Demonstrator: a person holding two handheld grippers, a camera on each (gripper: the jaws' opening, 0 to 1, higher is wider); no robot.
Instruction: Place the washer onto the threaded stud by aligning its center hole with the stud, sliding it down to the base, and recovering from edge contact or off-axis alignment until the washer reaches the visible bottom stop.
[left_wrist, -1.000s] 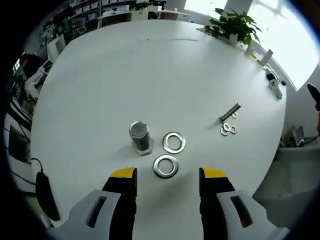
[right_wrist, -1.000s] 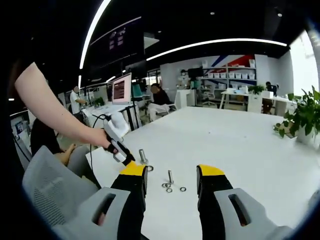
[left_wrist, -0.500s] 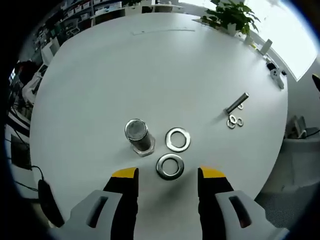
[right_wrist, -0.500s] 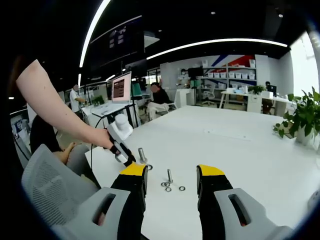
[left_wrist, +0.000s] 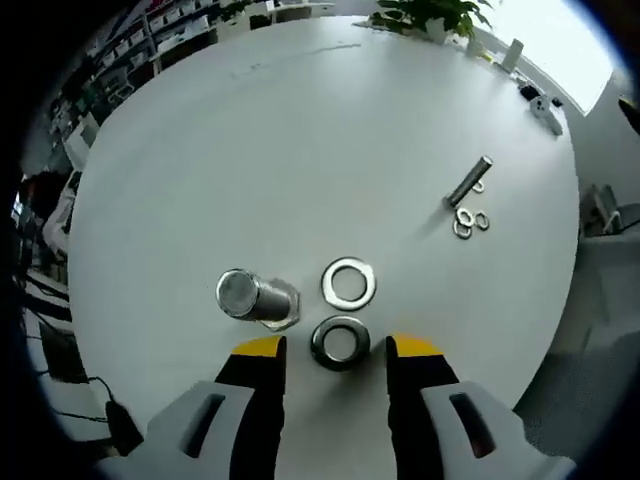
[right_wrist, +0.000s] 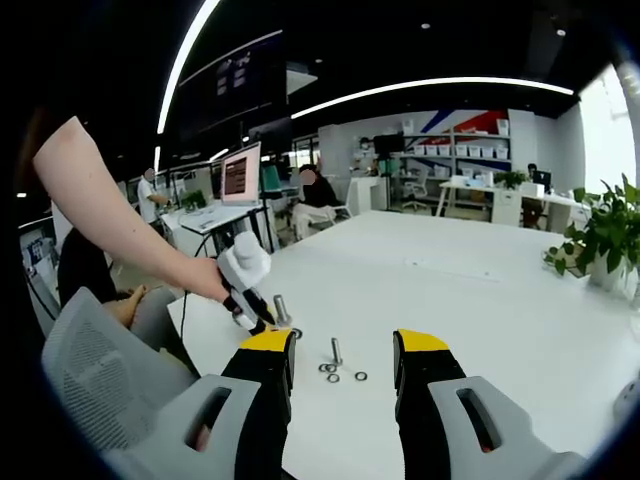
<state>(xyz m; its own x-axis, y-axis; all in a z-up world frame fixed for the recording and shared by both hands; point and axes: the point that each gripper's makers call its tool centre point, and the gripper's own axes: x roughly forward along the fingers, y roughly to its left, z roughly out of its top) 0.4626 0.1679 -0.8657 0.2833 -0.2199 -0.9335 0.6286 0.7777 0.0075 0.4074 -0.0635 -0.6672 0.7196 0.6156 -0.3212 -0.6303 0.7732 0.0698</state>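
White round bench (left_wrist: 300, 130) carries upright silver threaded stud on hex base (left_wrist: 256, 298); two large flat steel washers (left_wrist: 349, 283) (left_wrist: 340, 342) just beside it. Well apart: slim grey bolt (left_wrist: 468, 182) lying flat, small silver rings (left_wrist: 469, 223) beside it.

The left claw (left_wrist: 337, 352) is showing two black jaws capped with yellow tips, rising from pale grey moulded shells with slotted openings. The right claw (right_wrist: 344, 352) is wearing the same colours. The person's bare forearm (right_wrist: 110, 215) is showing no sleeve.
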